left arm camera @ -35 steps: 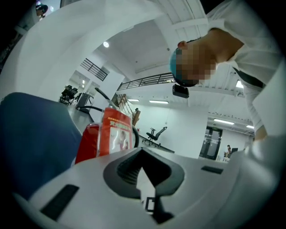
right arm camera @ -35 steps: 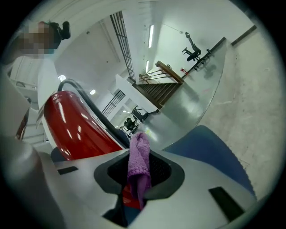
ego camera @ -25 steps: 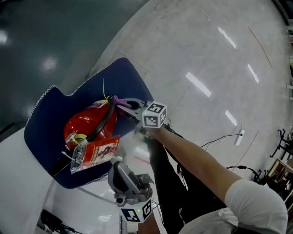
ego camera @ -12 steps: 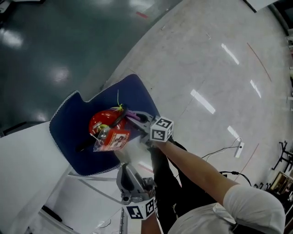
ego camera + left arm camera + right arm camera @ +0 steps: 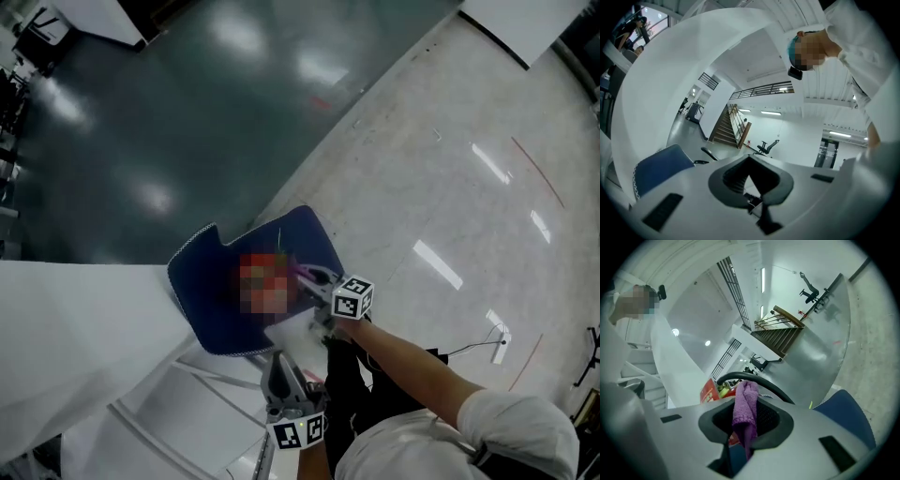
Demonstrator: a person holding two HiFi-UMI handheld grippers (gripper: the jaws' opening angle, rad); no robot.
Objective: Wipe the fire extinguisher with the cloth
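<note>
Right claw: my right claw (image 5: 315, 277) is clamped on the purple cloth (image 5: 746, 408). The fabric is bunched up between the jaws, with one end poking out past the tips and the other hanging back towards the camera.

Left claw: my left claw (image 5: 753, 182) has its jaws brought together with nothing between them. In the head view it sits low and near my body, apart from the pad, pointing up and away from the work.

Fire extinguisher: the red fire extinguisher (image 5: 709, 391) lies on its side just beyond the cloth. A mosaic patch covers most of it in the head view.

Hose: its black hose (image 5: 757, 379) arches right across the front of my right claw. The cloth tip is against it or just short of it, I cannot tell which.

Pad: a blue pad (image 5: 208, 298) with a pale stitched edge lies under the extinguisher.

Counter: the white counter (image 5: 75, 328) runs beside the pad on the head view's left.

Arm: my right forearm (image 5: 403, 352) reaches out from a white sleeve.
</note>
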